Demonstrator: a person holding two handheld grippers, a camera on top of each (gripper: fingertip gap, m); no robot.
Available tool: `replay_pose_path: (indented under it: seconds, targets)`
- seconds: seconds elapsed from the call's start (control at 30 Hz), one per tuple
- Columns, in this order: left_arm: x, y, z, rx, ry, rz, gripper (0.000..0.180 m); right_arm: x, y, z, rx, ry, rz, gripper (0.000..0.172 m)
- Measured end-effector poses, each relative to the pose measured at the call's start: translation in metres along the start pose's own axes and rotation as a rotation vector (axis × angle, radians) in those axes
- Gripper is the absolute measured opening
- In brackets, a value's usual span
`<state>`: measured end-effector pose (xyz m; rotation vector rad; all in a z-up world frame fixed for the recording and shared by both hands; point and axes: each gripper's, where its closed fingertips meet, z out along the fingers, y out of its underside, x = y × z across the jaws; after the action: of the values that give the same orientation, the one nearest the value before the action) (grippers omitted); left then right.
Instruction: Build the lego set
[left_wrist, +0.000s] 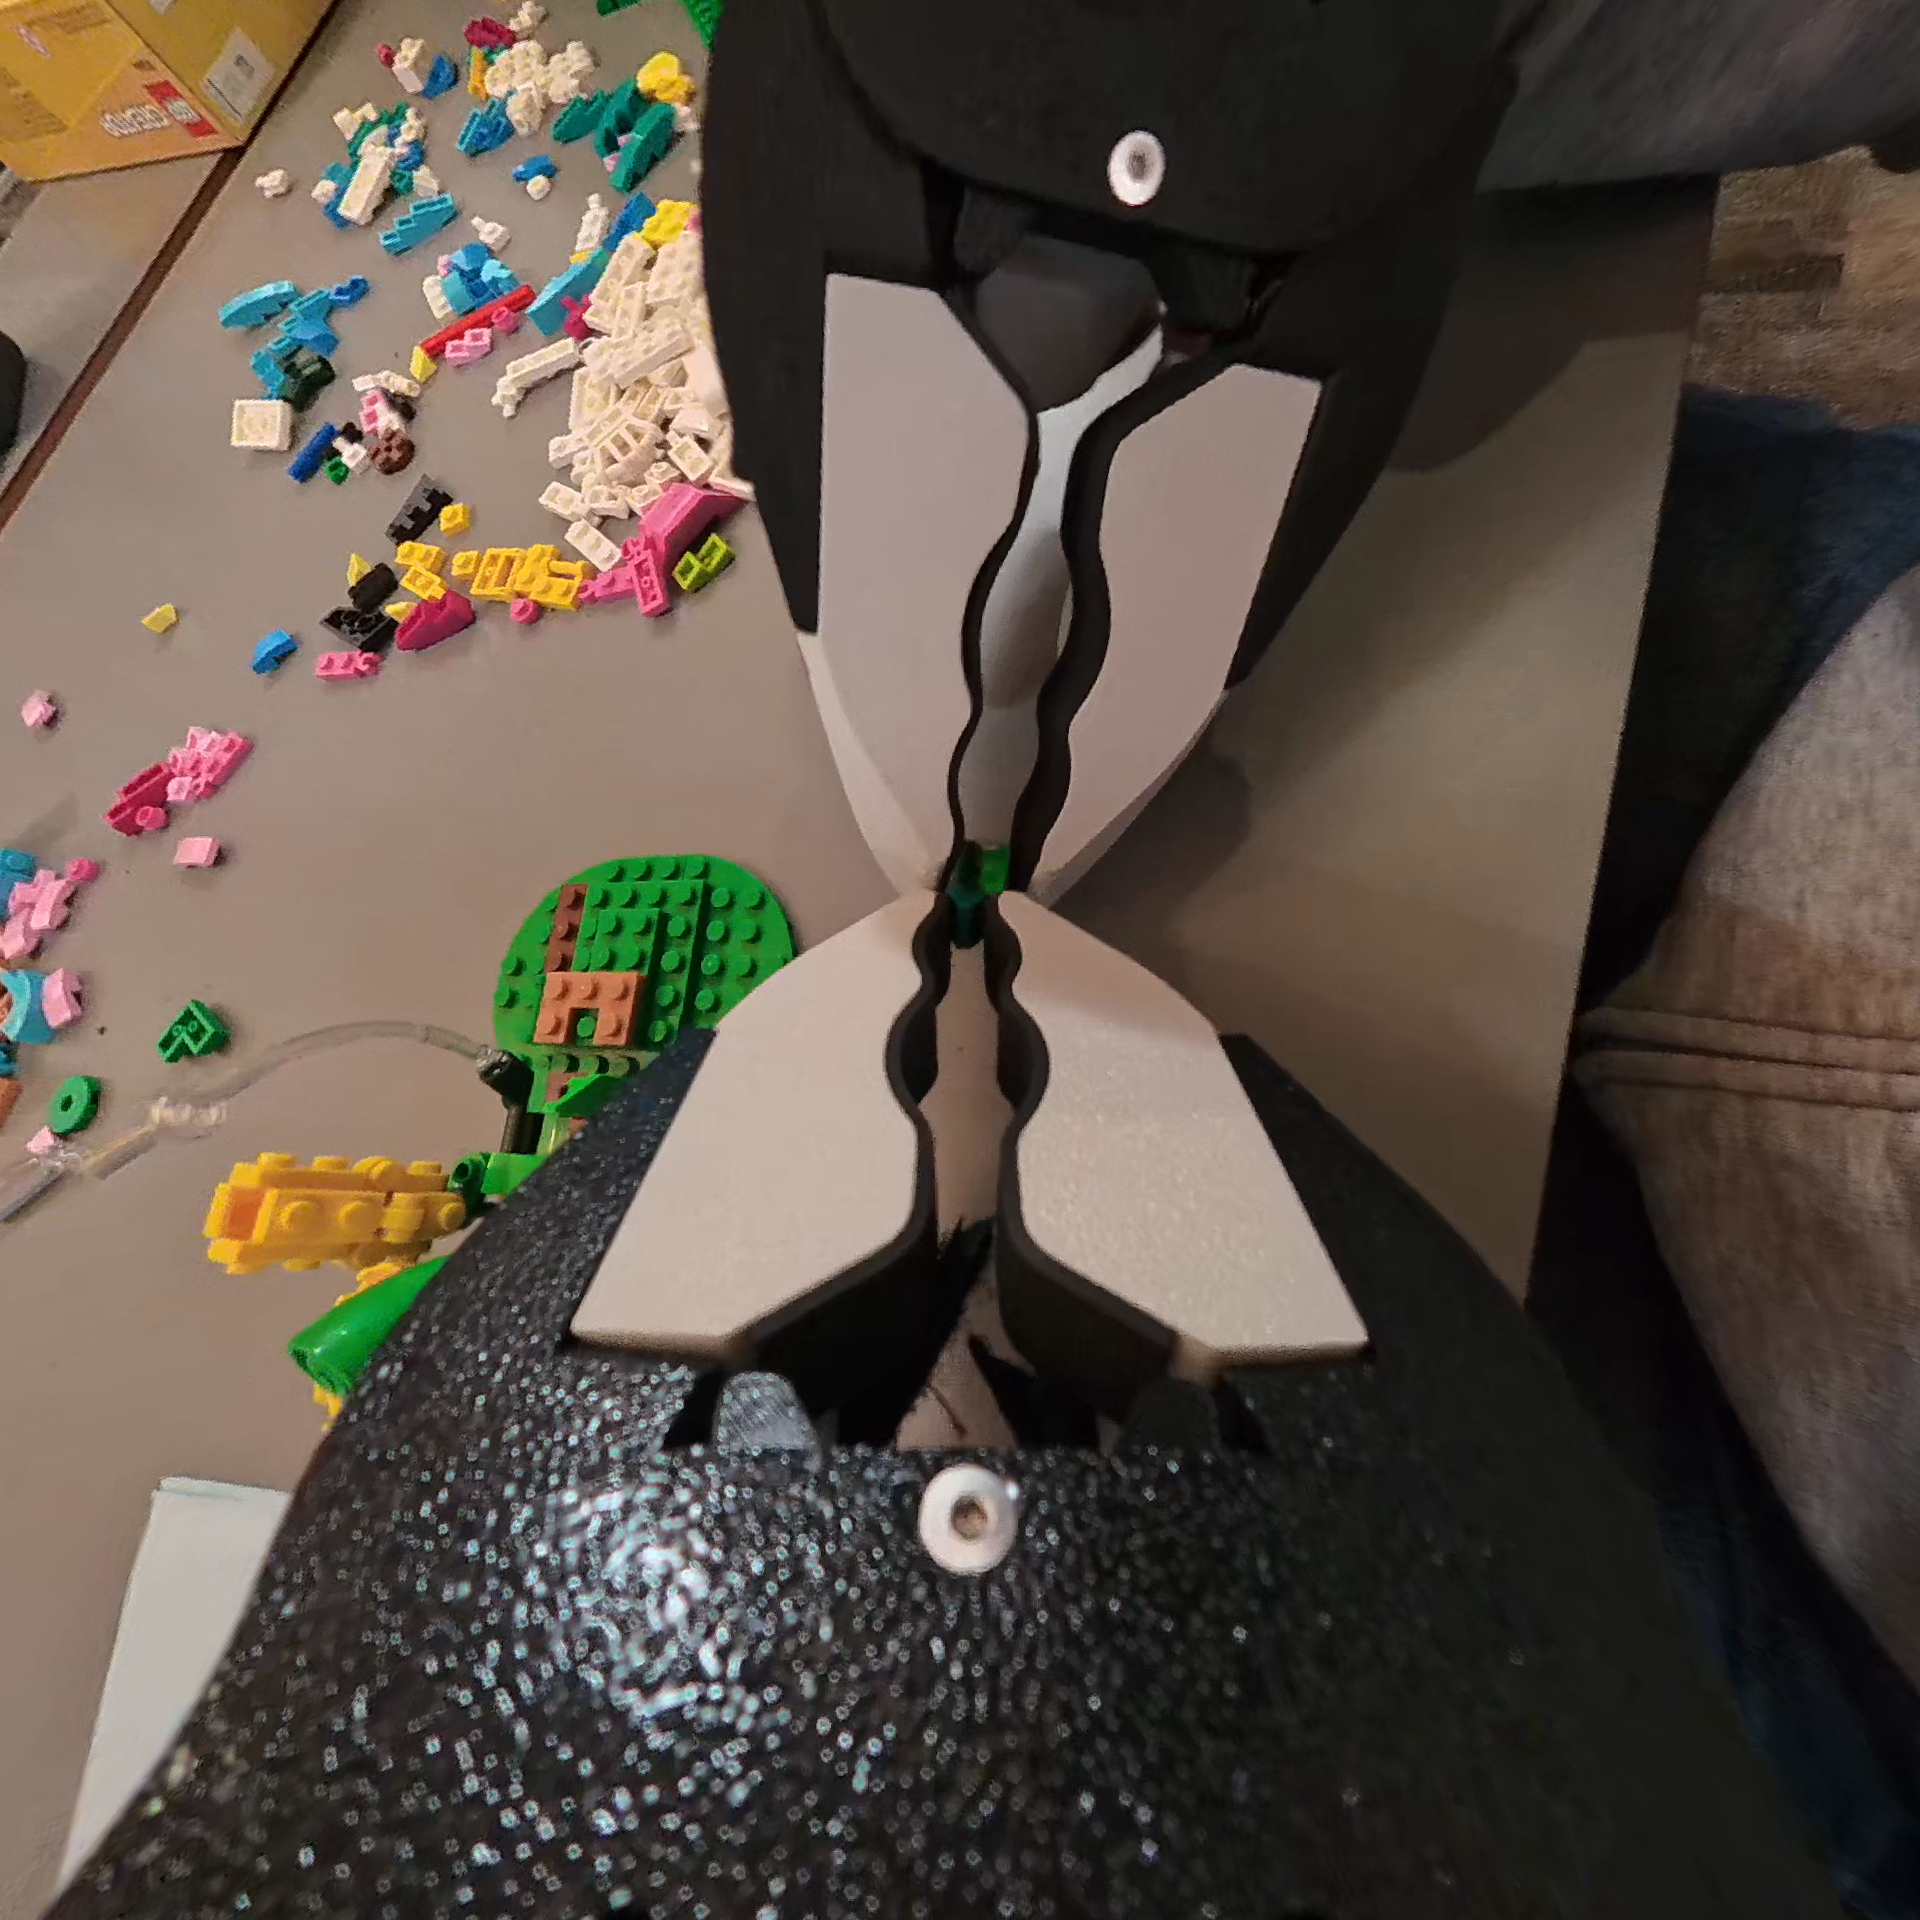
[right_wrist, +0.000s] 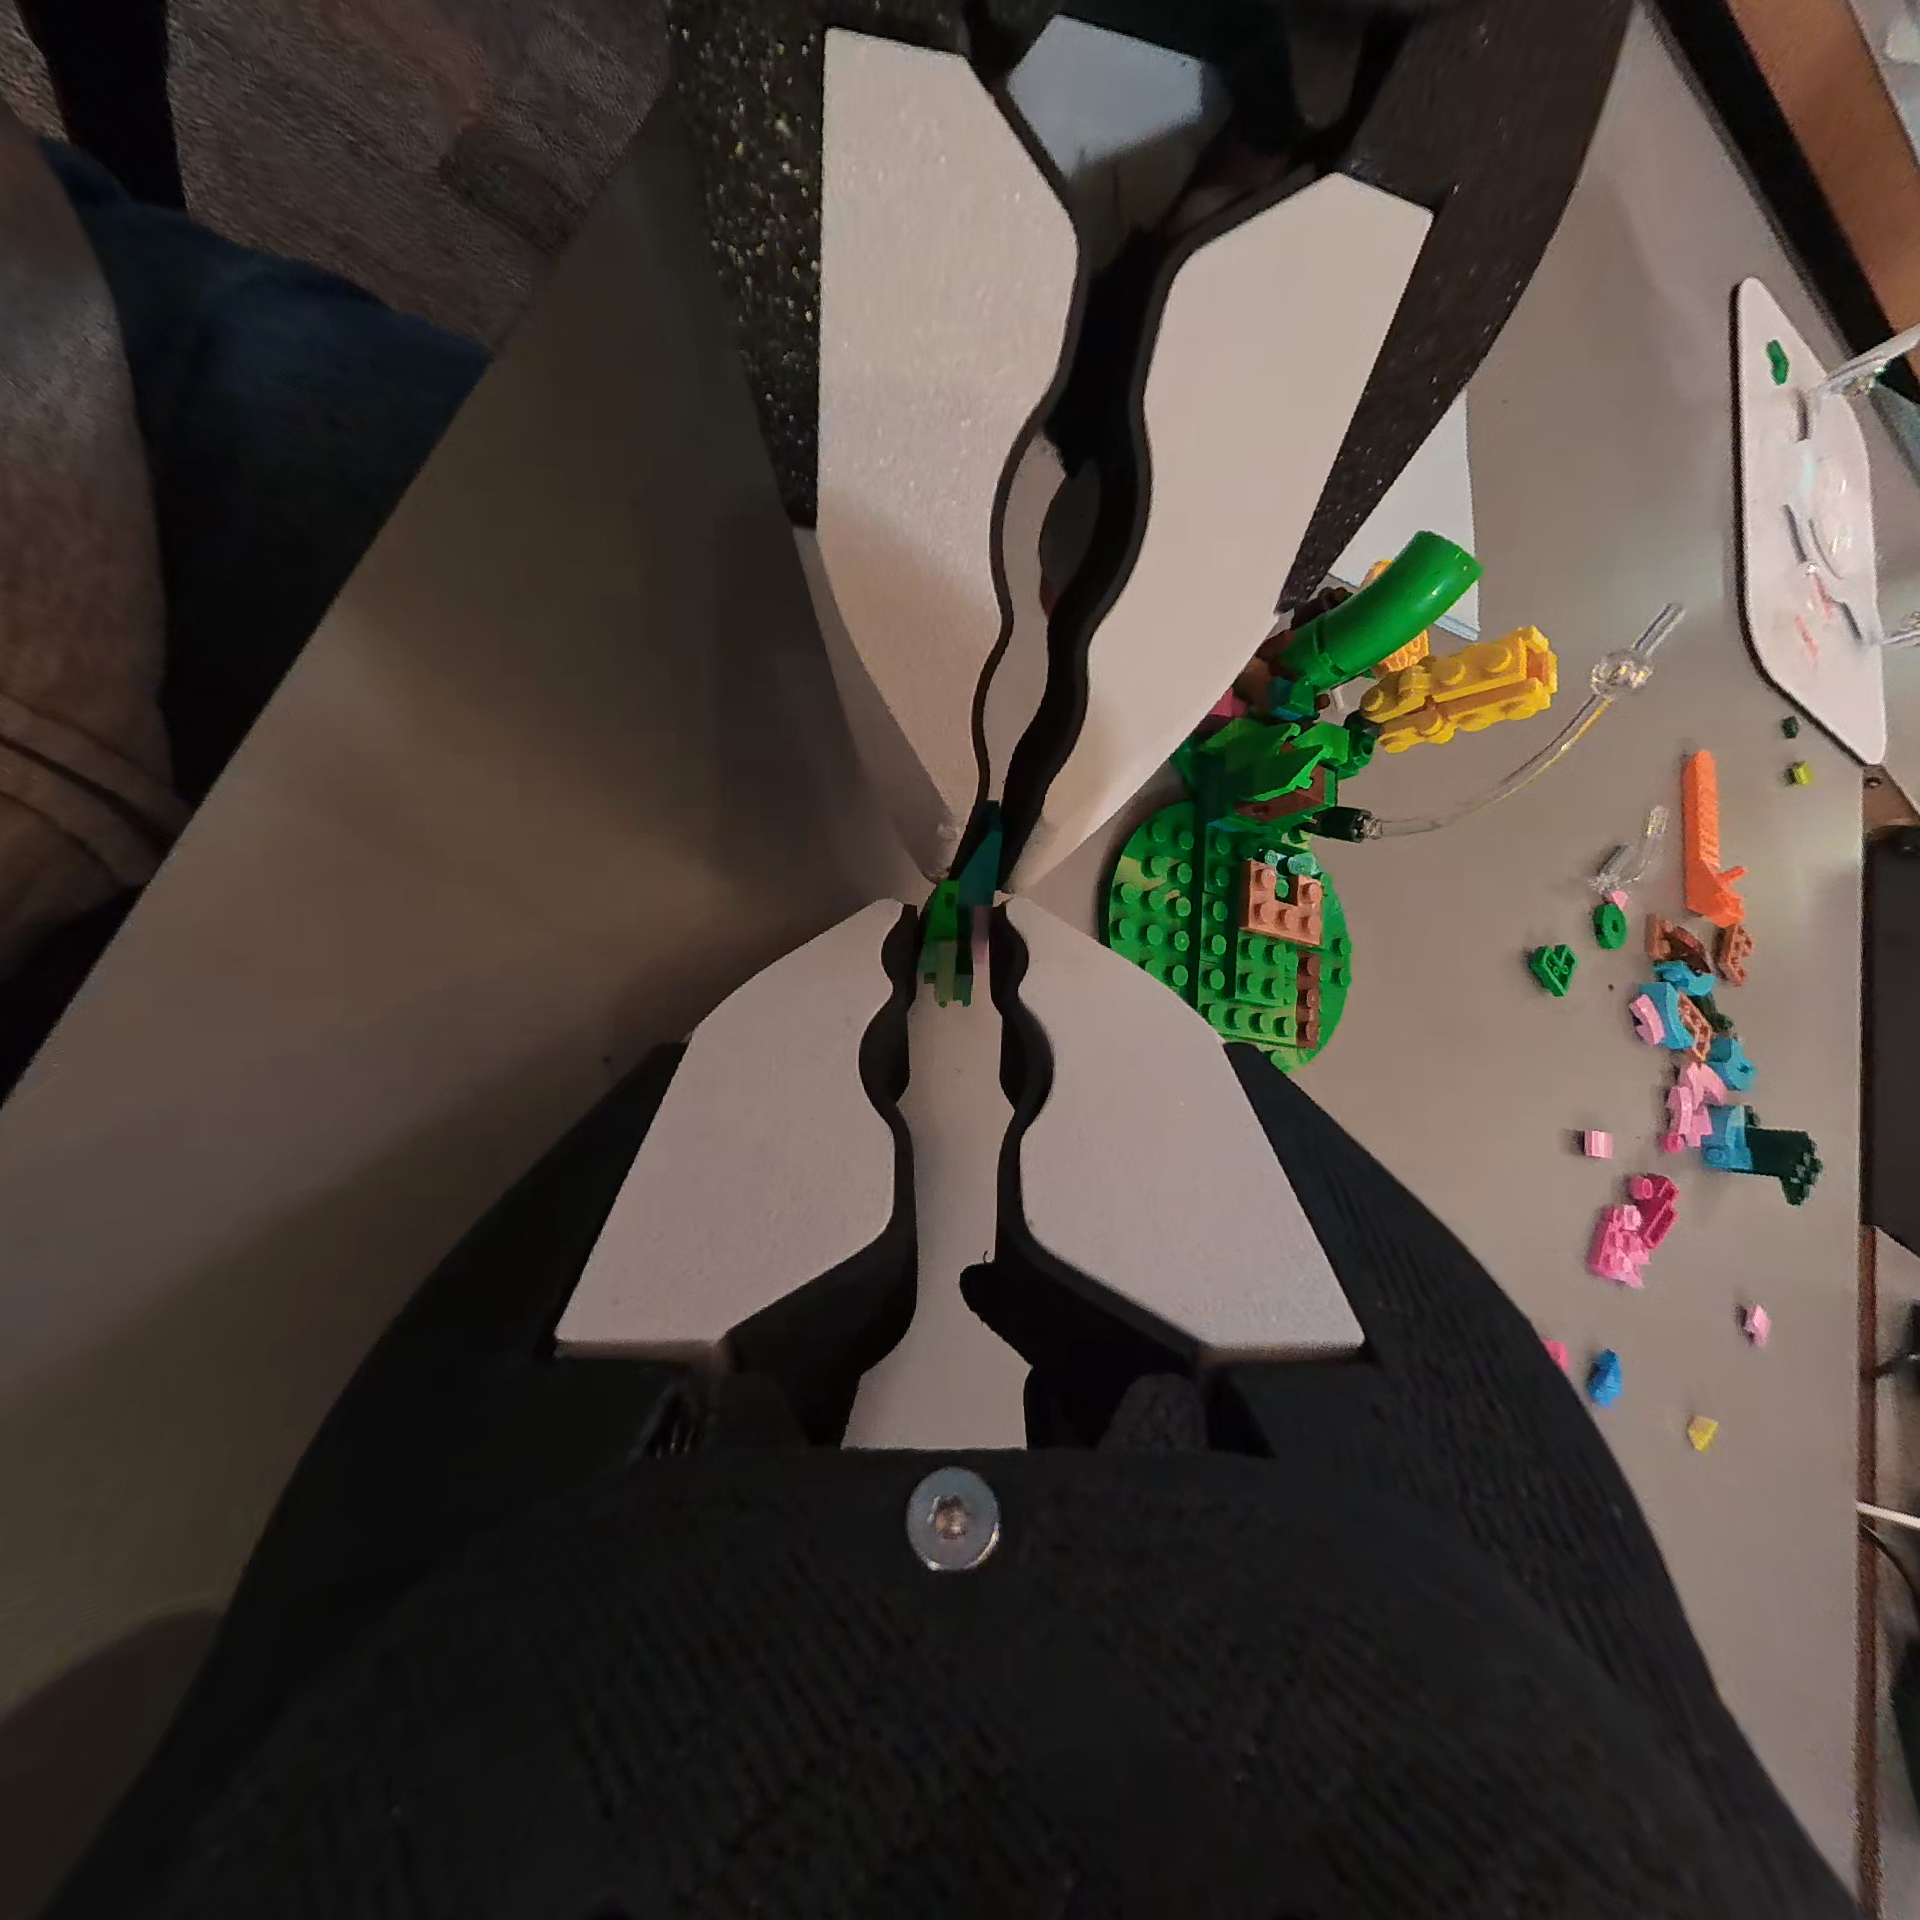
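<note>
Tip to tip, a small green brick piece (left_wrist: 971, 896) is clamped by both grippers (left_wrist: 966, 940) (right_wrist: 961, 956), with a green round plate (right_wrist: 1195, 925) beside them and loose bricks (left_wrist: 623, 395) scattered far left.

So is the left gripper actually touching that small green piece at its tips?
Touching. The left wrist view shows the left gripper with both fingertips closed against the small green piece, no gap visible either side.

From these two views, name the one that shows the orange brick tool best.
The right wrist view: the orange brick tool lies in plain sight on the grey table, right of the round green baseplate. The left wrist view does not show it.
</note>
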<state>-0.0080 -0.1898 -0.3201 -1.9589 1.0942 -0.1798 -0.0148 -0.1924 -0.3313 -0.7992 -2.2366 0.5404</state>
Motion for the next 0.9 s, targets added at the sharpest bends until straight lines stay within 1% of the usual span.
replay_pose_path:
  seconds: [0.07,0.2,0.3,0.43,0.57,0.63,0.7,0.83,0.9]
  targets:
    - [-0.004,-0.003,-0.001,0.026,-0.020,-0.041,0.008,0.003,0.000,-0.001,0.014,0.007,0.025,0.011]
    - [-0.021,-0.012,-0.016,0.094,-0.110,-0.055,0.033,0.017,-0.002,-0.006,0.097,0.050,0.122,0.011]
    - [-0.043,-0.013,-0.034,0.141,-0.215,-0.072,0.044,0.038,-0.001,-0.012,0.169,0.134,0.223,0.011]
    - [-0.073,0.004,-0.052,0.123,-0.305,-0.162,0.050,0.063,-0.004,-0.021,0.304,0.244,0.380,0.011]
    - [-0.089,0.028,-0.055,0.028,-0.353,-0.263,0.056,0.076,-0.007,-0.025,0.411,0.317,0.498,0.011]
    - [-0.091,0.039,-0.052,-0.018,-0.359,-0.296,0.054,0.081,-0.008,-0.029,0.437,0.361,0.511,0.011]
    - [-0.092,0.045,-0.050,-0.039,-0.360,-0.317,0.048,0.083,-0.008,-0.031,0.445,0.397,0.497,0.011]
    - [-0.092,0.047,-0.048,-0.030,-0.352,-0.328,0.029,0.083,-0.008,-0.032,0.442,0.421,0.478,0.011]
    - [-0.092,0.047,-0.049,-0.024,-0.349,-0.328,0.026,0.084,-0.007,-0.032,0.443,0.421,0.483,0.011]
